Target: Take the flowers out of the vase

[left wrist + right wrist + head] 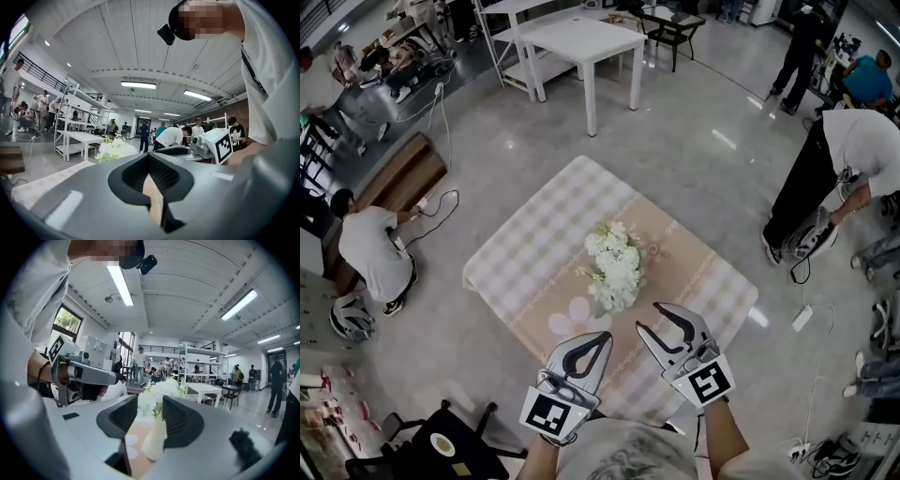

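White flowers point(616, 265) bunched in a pale vase point(154, 446) on the checked desk point(525, 244).
They stand just beyond both fingertips: the left gripper point(603, 337) is pressed together and empty, and the right gripper point(652, 319) is partly spread, touching nothing.

One vase point(154, 444), one flower bunch point(616, 265), one table point(525, 246) and two claws, left claw point(601, 337) and right claw point(649, 318), are counted.
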Demonstrator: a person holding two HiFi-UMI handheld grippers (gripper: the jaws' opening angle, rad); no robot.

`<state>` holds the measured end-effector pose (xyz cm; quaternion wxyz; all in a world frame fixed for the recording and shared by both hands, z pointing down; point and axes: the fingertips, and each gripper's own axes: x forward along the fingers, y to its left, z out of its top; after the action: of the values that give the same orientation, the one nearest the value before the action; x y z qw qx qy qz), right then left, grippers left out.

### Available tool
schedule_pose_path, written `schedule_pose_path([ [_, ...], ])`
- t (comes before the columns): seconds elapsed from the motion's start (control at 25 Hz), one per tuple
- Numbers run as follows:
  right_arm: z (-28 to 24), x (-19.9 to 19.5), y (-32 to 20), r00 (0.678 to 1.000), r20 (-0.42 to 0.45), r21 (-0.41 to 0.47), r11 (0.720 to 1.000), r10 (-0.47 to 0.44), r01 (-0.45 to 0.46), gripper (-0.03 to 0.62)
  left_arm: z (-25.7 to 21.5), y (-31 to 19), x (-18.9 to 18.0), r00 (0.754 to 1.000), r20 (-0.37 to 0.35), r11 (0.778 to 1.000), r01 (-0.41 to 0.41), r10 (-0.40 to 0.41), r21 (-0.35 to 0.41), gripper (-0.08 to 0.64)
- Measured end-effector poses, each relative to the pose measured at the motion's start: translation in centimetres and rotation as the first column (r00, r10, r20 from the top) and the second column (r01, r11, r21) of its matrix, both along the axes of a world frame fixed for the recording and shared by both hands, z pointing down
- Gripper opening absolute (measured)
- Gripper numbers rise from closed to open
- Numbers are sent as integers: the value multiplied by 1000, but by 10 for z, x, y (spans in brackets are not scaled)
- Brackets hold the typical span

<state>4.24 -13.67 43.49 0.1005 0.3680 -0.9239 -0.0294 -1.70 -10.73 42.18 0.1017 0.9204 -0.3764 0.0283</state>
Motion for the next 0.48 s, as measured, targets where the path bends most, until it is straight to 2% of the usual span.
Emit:
schedule_pose_path([
  [0.48, 44, -3, -35, 997, -59, -13, 999, -53, 52, 249, 13, -17, 9, 1000, 20, 1000, 4, -3, -28, 9],
])
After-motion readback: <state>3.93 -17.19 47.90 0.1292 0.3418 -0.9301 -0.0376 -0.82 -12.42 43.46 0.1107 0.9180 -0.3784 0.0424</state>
